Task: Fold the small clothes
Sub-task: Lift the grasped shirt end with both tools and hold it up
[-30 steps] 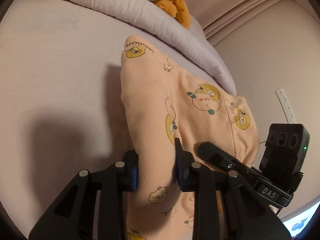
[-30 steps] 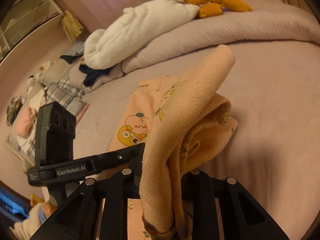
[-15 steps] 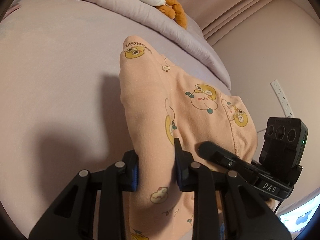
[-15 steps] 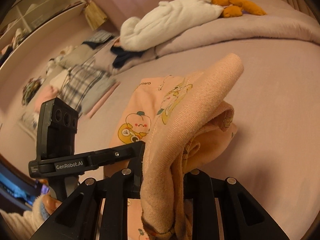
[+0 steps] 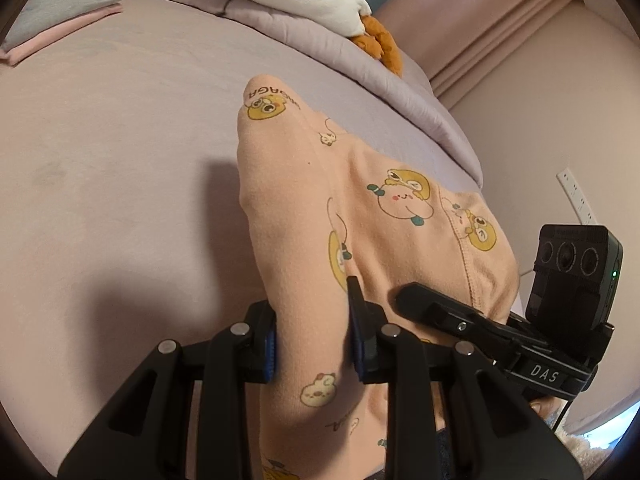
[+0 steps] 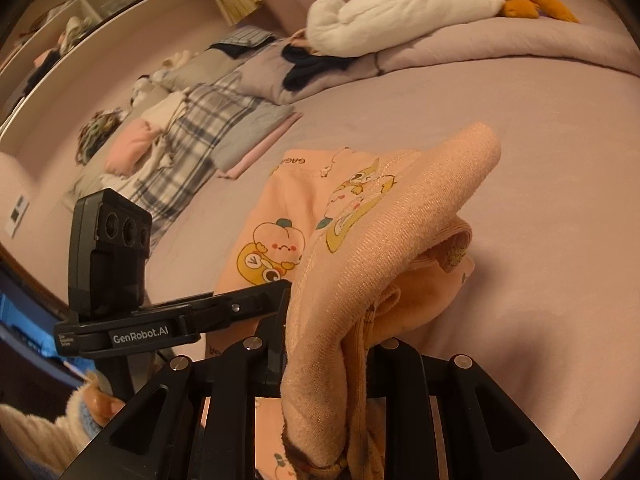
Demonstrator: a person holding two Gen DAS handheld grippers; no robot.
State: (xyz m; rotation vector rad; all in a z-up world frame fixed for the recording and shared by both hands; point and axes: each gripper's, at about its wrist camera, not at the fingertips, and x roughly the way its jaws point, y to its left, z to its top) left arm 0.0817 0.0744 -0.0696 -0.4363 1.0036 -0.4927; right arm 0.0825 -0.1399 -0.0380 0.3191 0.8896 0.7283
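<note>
A small peach garment printed with yellow cartoon figures lies on the mauve bed sheet. My left gripper is shut on a raised fold of it near the lower middle of the left wrist view. My right gripper is shut on another bunched part of the same garment, which drapes over the fingers and hides the pads. The other gripper's camera block shows at the right of the left wrist view, and the left one at the left of the right wrist view.
A rolled mauve duvet with a white and orange plush goose lies at the far side of the bed. Folded plaid and grey clothes sit at the far left. A wall with a white power strip is at the right.
Both grippers keep their hold on the garment. Both views have swung, bringing more of the folded clothes pile and the plush goose into view.
</note>
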